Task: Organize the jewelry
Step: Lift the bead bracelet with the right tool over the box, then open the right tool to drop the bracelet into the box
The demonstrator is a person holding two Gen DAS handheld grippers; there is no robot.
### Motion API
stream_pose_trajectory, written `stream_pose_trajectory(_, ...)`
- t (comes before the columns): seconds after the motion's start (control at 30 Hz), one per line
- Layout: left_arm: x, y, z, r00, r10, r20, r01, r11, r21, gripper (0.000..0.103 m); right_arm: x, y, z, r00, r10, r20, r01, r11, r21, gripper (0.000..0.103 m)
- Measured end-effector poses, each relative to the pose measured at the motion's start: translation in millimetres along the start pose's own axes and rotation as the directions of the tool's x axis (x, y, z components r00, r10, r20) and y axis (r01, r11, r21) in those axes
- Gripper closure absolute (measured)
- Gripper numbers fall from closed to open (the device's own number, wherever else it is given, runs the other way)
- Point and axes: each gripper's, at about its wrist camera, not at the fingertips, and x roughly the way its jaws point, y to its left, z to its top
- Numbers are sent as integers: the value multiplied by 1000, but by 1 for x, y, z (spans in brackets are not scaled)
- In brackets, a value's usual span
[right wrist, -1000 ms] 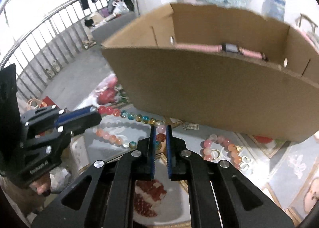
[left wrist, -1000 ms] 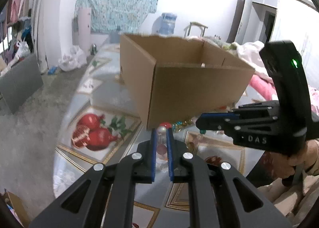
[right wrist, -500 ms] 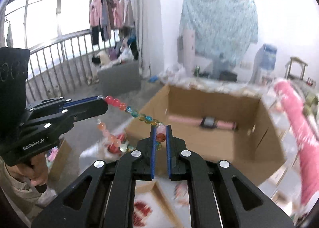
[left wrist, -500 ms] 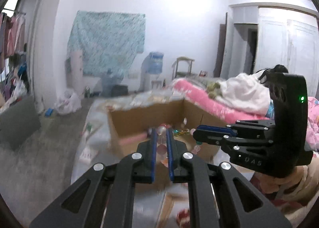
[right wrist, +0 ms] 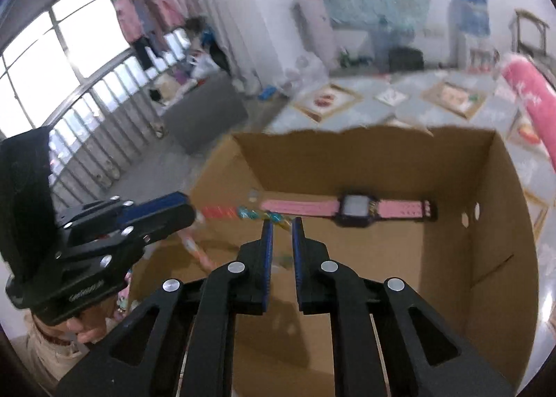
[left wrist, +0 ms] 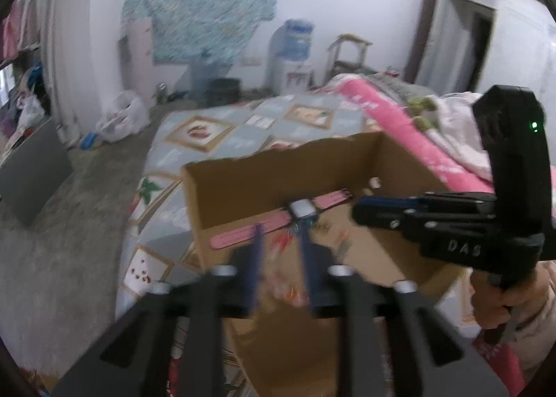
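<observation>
Both grippers hover over an open cardboard box (left wrist: 243, 185) (right wrist: 504, 223). A pink-strapped watch (left wrist: 302, 209) (right wrist: 358, 209) lies on the box floor by the far wall. The bead necklace (right wrist: 243, 213) shows as a blurred streak of red and teal beads between the two grippers, and as blurred colour below my left gripper (left wrist: 288, 240). My left gripper (left wrist: 279, 226) has its jaws parted. My right gripper (right wrist: 280, 223) has its jaws slightly parted, with the bead streak at their tips. I cannot tell whether either still pinches the necklace.
The box stands on a table with a fruit-print cloth (left wrist: 208, 133). A pink bed (left wrist: 399, 119) lies to the right. The floor with bags (left wrist: 121, 119) and a window railing (right wrist: 87, 119) lie to the left.
Both grippers carried the necklace up from the table and over the box. Their jaws, closed on beads before, now stand wider, and the beads blur as they drop into the box.
</observation>
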Motion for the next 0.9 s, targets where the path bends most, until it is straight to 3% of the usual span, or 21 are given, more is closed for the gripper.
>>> stream_pose_trajectory(0.1,-4,2,0,999,-18,29,19,1000,-6,55,-14,-6,-3,999,-15,46,15,1000,12,84)
stream_pose_trajectory(0.27,-18,1,-3,996,19,83,-19,1000,0,54,-50,-22,-13,991,-26,132,19,999,48,81)
stream_pose_trajectory(0.33,-30,-1,-7,994,20,106,-19,1000,-10,52,-68,-23,-20,985,-27,168,18,998,60,73)
stream_pose_trajectory(0.47,-55,-10,-17,989,27,146,-26,1000,-7,47,-103,-20,-41,969,-35,246,19,998,66,67)
stream_pose_trajectory(0.6,-86,-21,-38,980,7,199,-7,1000,1,36,-129,-9,-65,952,-46,302,33,998,46,50)
stream_pose_trajectory(0.7,-103,-27,-58,976,-13,216,10,1000,13,28,-145,4,-82,940,-88,328,90,996,10,40)
stream_pose_trajectory(0.9,-103,-39,-98,990,9,143,-11,1000,17,19,-158,19,-112,932,-139,335,163,986,-45,16)
